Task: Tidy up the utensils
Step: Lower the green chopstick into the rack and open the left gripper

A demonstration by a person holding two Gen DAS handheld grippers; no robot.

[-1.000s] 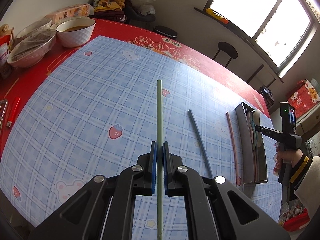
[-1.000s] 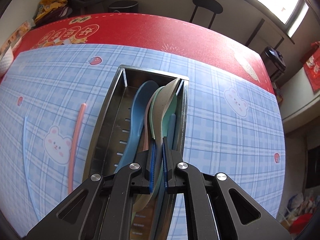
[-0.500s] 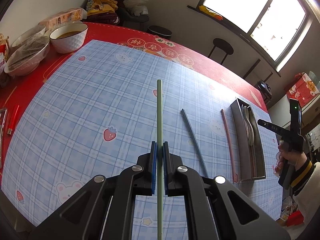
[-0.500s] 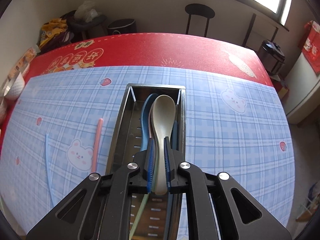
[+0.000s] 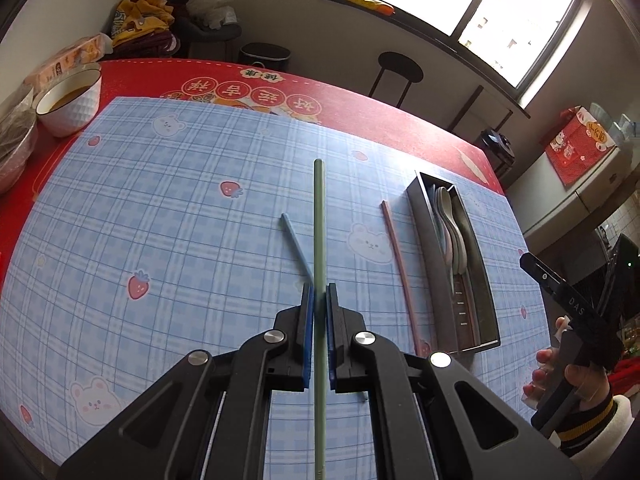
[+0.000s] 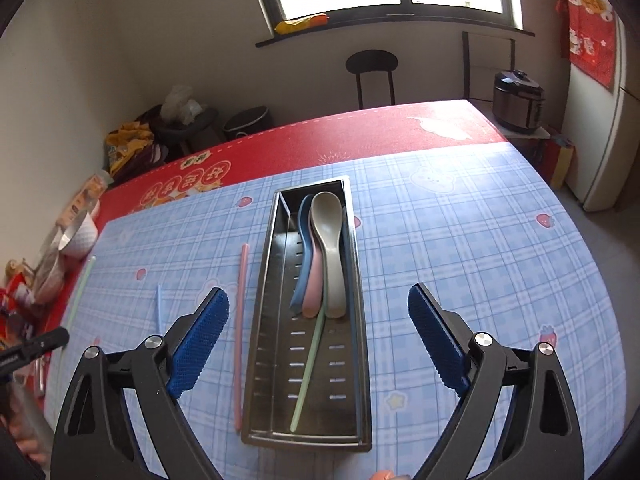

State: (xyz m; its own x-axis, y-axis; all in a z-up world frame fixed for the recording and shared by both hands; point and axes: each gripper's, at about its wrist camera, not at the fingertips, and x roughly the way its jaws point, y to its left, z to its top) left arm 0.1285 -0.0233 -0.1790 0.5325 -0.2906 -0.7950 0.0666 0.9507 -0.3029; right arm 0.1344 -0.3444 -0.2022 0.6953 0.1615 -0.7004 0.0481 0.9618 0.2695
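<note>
Blue plaid cloth (image 6: 460, 240) covered the table. Steel tray (image 6: 264, 280) sat at 12 o'clock w/ spoons (image 6: 326, 256) inside. Right gripper (image 6: 318, 340) had just been opening, jaws wide, empty. Left gripper (image 5: 319, 320) clamped green chopstick (image 5: 319, 216); pink chopstick (image 6: 240, 320) lay at tray's 9.
</note>
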